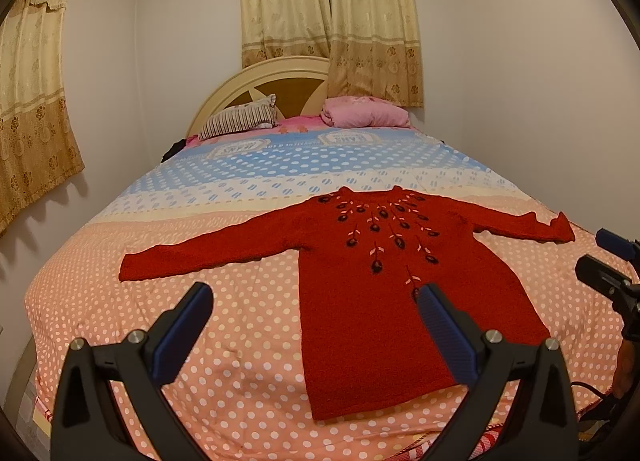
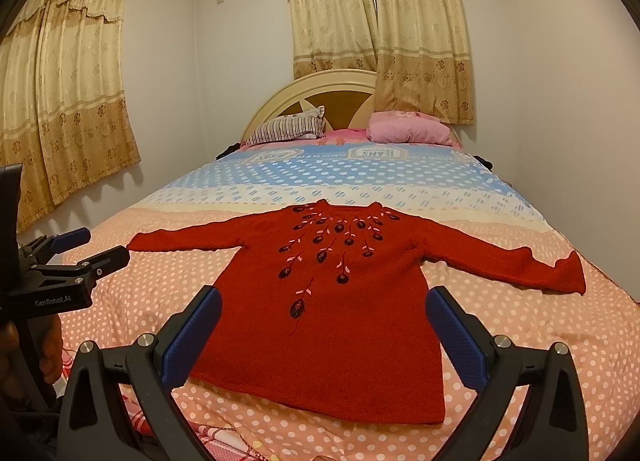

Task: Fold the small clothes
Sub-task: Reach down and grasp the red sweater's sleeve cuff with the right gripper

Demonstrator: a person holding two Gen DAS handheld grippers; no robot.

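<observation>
A small red knit sweater (image 1: 384, 293) with dark flower embroidery lies flat, face up, on the bed, both sleeves spread out; it also shows in the right wrist view (image 2: 332, 325). My left gripper (image 1: 316, 301) is open and empty, held above the bed near the sweater's left hem side. My right gripper (image 2: 324, 301) is open and empty, held above the sweater's lower body. The right gripper shows at the right edge of the left wrist view (image 1: 608, 261), and the left gripper at the left edge of the right wrist view (image 2: 80, 249).
The bed's polka-dot cover (image 1: 160, 321) fills the scene. A striped pillow (image 1: 240, 121) and a pink pillow (image 1: 368, 113) lie by the headboard (image 1: 280, 73). Curtains (image 1: 328, 13) hang behind and at the left. Walls stand close on both sides.
</observation>
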